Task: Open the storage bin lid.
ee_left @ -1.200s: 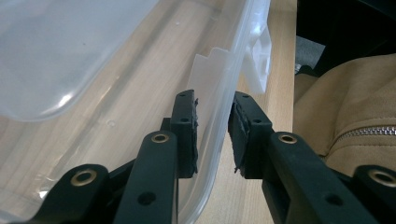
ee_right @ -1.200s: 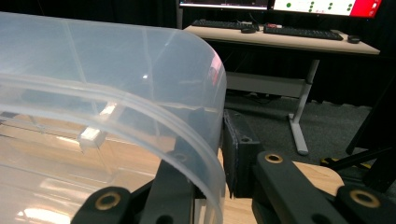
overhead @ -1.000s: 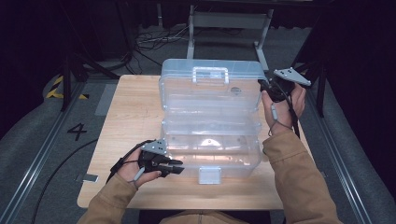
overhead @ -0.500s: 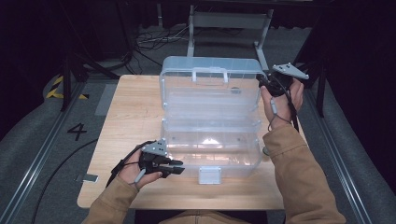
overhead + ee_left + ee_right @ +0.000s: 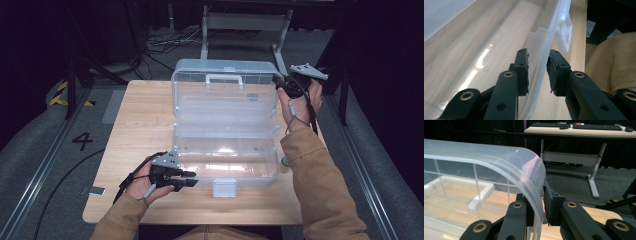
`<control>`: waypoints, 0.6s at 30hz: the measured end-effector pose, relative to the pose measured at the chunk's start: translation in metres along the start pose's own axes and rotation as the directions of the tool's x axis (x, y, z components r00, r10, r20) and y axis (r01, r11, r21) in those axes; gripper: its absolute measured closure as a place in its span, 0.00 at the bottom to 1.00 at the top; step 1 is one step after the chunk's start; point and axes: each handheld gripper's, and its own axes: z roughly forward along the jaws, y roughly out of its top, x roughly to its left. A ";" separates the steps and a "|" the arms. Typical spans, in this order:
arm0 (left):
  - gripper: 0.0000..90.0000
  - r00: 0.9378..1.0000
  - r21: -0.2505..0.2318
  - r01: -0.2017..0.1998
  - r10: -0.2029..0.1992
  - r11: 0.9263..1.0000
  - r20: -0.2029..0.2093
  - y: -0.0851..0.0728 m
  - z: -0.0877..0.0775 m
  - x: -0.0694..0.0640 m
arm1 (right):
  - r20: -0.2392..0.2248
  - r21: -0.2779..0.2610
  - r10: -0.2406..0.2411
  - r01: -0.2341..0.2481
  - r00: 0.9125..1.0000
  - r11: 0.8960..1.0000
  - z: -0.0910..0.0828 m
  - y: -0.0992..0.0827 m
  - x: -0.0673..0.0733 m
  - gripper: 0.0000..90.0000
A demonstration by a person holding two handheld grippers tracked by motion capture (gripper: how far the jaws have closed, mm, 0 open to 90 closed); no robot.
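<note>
Nearest the person, the left gripper (image 5: 187, 180) lies at the front left corner of the clear plastic box (image 5: 225, 150), pointing along its front wall. In the left gripper view the jaws straddle that wall (image 5: 541, 62), one inside the base and one outside; a gap shows between each pad and the plastic, so they stand open and have just been opening. The white latch (image 5: 564, 32) sits farther along the same wall, partly cut off by the rim.

The box rests open in the middle of the wooden table (image 5: 135, 130), its long axis running left to right, base toward the person and lid (image 5: 225, 85) raised at the far side with its handle (image 5: 224, 79) uppermost. The clear walls let the table grain show through, so inner edges are hard to make out.

Farthest away, the right gripper (image 5: 280, 85) meets the lid's right corner. In the right gripper view its jaws close on the curved lid edge (image 5: 534, 180), one within, one without. The inner pad is blurred by the plastic. A desk (image 5: 579, 130) stands beyond.
</note>
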 end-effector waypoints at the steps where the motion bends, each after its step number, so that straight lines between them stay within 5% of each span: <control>1: 0.79 1.000 -0.002 0.002 -0.002 1.000 0.000 0.000 0.000 0.000 | 0.000 0.000 0.000 0.000 1.000 1.000 0.002 0.000 -0.001 0.89; 18: 0.78 1.000 -0.004 0.006 -0.006 1.000 -0.003 0.000 0.001 0.000 | -0.009 -0.028 0.012 -0.012 1.000 1.000 0.023 -0.006 -0.008 0.90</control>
